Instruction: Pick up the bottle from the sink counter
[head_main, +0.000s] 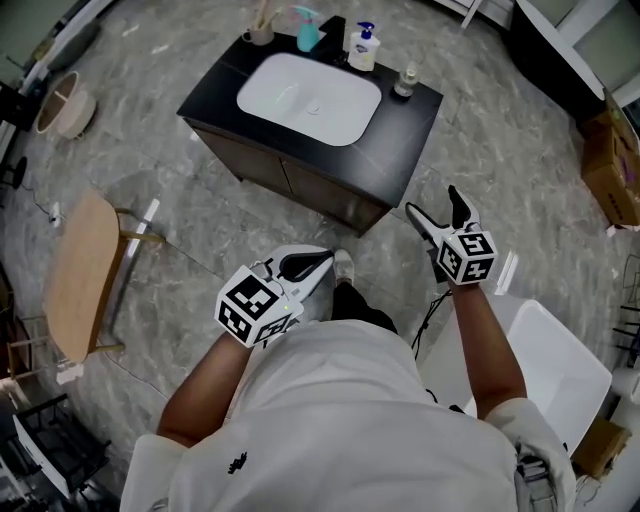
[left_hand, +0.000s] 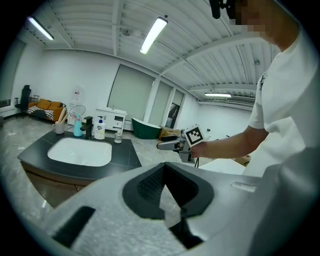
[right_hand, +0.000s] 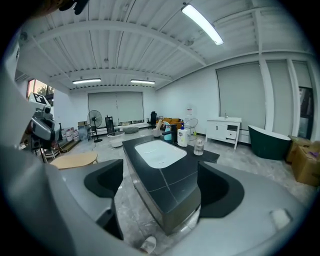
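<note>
A black sink counter (head_main: 400, 140) with a white basin (head_main: 308, 98) stands ahead of me. Along its back edge are a teal bottle (head_main: 307, 30), a white pump bottle (head_main: 363, 47) and a small clear bottle (head_main: 404, 82). The same white pump bottle (right_hand: 183, 137) and small clear bottle (right_hand: 199, 146) show in the right gripper view. My right gripper (head_main: 440, 212) is open and empty, in front of the counter's near right corner and well short of the bottles. My left gripper (head_main: 303, 265) is shut on nothing, held low near my body, further from the counter.
A wooden stool (head_main: 80, 270) stands on the left. A white tub (head_main: 550, 370) sits close on my right. A cardboard box (head_main: 610, 160) is at the far right, a round basket (head_main: 65, 100) at the far left. The floor (head_main: 200, 220) is grey marble.
</note>
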